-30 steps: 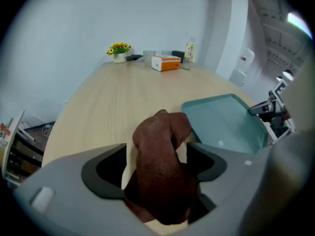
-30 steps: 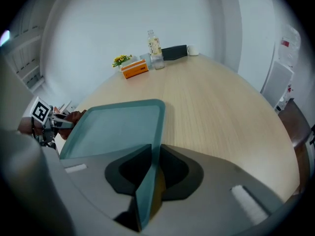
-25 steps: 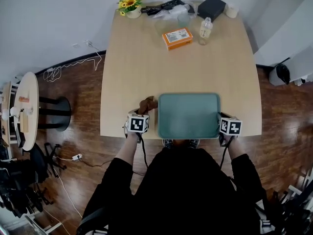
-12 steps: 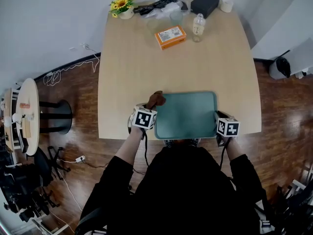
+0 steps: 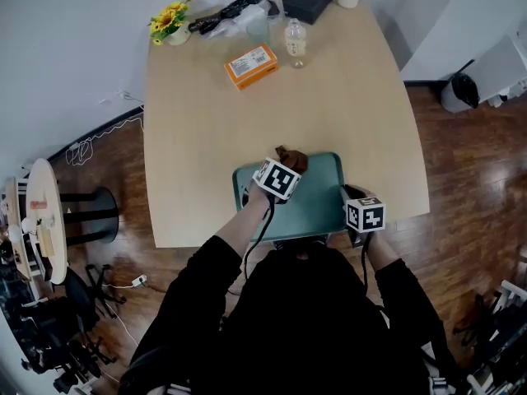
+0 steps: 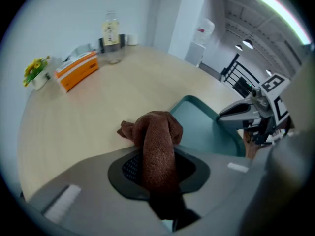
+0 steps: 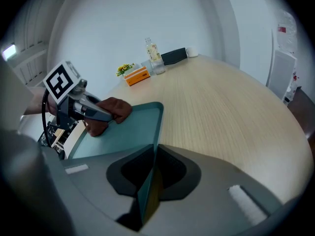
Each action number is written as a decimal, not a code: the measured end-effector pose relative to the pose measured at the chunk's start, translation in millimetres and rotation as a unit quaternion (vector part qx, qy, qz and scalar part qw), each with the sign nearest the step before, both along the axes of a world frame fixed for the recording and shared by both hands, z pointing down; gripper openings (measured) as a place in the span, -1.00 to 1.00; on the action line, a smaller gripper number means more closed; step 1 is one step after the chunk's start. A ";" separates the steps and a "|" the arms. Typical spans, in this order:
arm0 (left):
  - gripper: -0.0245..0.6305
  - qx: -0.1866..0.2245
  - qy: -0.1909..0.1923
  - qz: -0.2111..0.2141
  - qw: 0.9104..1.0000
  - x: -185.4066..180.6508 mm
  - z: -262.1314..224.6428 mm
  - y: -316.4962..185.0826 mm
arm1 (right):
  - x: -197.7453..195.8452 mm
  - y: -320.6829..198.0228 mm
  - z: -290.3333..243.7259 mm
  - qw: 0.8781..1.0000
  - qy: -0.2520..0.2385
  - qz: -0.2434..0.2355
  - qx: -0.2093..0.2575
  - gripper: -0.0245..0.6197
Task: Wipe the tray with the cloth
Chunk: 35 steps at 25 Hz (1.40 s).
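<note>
Both tools just tightened: the left tool (image 6: 158, 173) (clenching the rumpled brown cloth (image 6: 156, 136)) moved from beside the teal tray (image 5: 317, 212) onto it; the right tool (image 7: 147, 191) pinches its rim.

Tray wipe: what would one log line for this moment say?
left tool: just closed on cloth, at tray far rim | right tool: just closed on tray right rim | stage: pre-wipe

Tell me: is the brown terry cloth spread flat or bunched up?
Bunched up. The brown terry cloth is a crumpled wad pinched in the left gripper, whose jaws have just been closing on it.
</note>
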<state>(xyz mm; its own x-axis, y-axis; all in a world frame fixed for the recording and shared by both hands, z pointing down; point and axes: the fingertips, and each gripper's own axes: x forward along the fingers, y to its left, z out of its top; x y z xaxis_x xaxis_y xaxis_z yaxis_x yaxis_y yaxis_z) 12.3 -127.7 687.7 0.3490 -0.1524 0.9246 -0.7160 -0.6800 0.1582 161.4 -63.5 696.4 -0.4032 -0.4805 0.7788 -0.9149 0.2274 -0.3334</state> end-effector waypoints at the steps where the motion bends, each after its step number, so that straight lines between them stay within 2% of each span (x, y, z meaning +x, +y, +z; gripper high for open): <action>1: -0.73 0.011 0.007 0.029 0.999 28.9 -2.9 -4.5 | -0.6 -0.2 0.0 1.000 -0.001 -0.002 -0.001 -0.83; 4: -0.73 0.015 0.013 0.096 0.995 100.1 -2.4 -1.3 | -2.5 -0.5 0.1 1.000 -0.004 -0.011 -0.003 -0.83; 6: -0.73 0.014 0.005 0.130 0.991 128.0 2.3 5.1 | -3.0 -1.0 0.5 1.000 -0.006 -0.016 -0.004 -0.83; 7: -0.73 0.017 -0.001 0.142 0.990 135.1 4.1 7.5 | -2.9 -0.9 0.7 1.000 -0.007 -0.018 -0.004 -0.83; 9: -0.73 0.014 -0.002 0.142 0.990 138.4 2.4 12.6 | -1.4 0.0 0.3 1.000 -0.009 -0.019 -0.004 -0.83; 12: -0.73 -0.006 0.026 0.137 0.990 139.2 -5.2 34.7 | 3.4 1.9 0.0 1.000 -0.015 -0.010 -0.004 -0.84; 14: -0.73 -0.015 0.036 0.164 0.986 138.1 -7.4 65.5 | 5.7 1.9 0.6 1.000 -0.018 -0.004 -0.006 -0.84; 16: -0.73 -0.008 0.047 0.205 0.978 136.0 -7.1 99.9 | 6.3 1.9 0.7 1.000 -0.022 0.000 -0.009 -0.84; 18: -0.73 -0.011 0.063 0.253 0.965 135.2 -9.7 137.6 | 6.9 2.1 0.3 1.000 -0.025 0.003 -0.014 -0.85; 21: -0.73 -0.010 0.077 0.347 0.935 135.6 -9.7 189.1 | 5.9 1.7 0.9 1.000 -0.024 0.006 -0.016 -0.85; 22: -0.73 -0.003 0.077 0.363 0.928 135.7 -7.9 197.9 | 5.2 1.7 1.4 1.000 -0.023 0.007 -0.017 -0.85; 23: -0.74 0.002 0.077 0.368 0.927 136.1 -6.5 201.4 | 5.1 1.3 1.4 1.000 -0.021 0.008 -0.017 -0.86; 26: -0.74 0.000 0.080 0.359 0.930 137.4 -4.9 197.4 | 6.5 0.4 0.1 1.000 -0.013 0.009 -0.016 -0.86; 30: -0.74 0.036 0.066 0.355 0.932 132.9 -6.3 167.5 | 4.3 0.1 0.8 1.000 -0.013 0.013 -0.017 -0.86; 32: -0.73 0.063 0.044 0.349 0.934 128.1 -8.0 134.7 | 3.6 -1.0 0.0 1.000 -0.014 0.014 -0.016 -0.86; 35: -0.73 0.111 -0.012 0.340 0.934 111.2 -4.8 71.4 | 3.1 -2.0 -0.3 1.000 -0.014 0.013 -0.016 -0.86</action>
